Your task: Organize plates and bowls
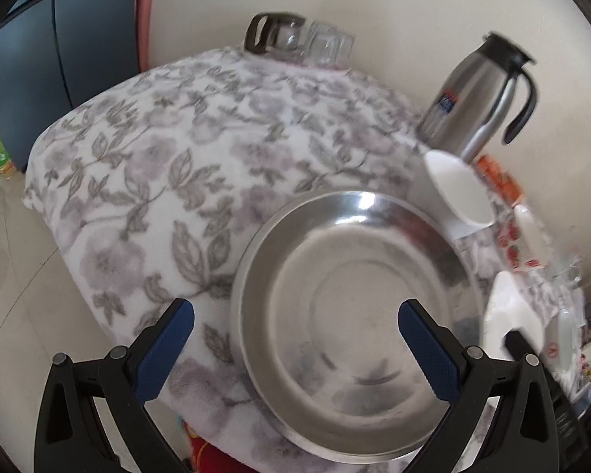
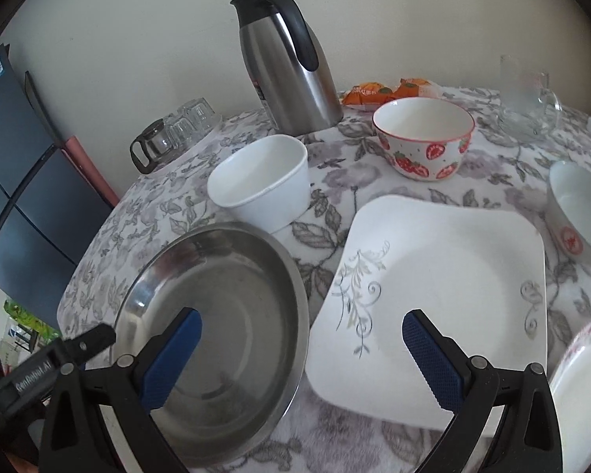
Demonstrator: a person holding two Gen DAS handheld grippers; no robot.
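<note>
A round steel plate (image 1: 350, 315) (image 2: 216, 315) lies at the near left of the floral-cloth table (image 1: 177, 157). My left gripper (image 1: 295, 347) is open and empty, its jaws wide over the plate's near left rim. A square white plate (image 2: 445, 291) with grey scrollwork lies to the right of the steel plate. My right gripper (image 2: 301, 354) is open and empty, hovering over the gap between the two plates. A plain white bowl (image 2: 264, 181) (image 1: 459, 189), a strawberry bowl (image 2: 425, 138) and a white bowl with a red mark (image 2: 579, 209) stand behind them.
A steel thermos jug (image 2: 291, 63) (image 1: 476, 94) stands at the back by the wall. A glass pot and upturned glasses (image 2: 173, 134) (image 1: 299, 39) sit back left. Orange snack packets (image 2: 382, 92), a glass mug (image 2: 528, 98) and a pink-patterned dish (image 2: 583, 386) are on the right.
</note>
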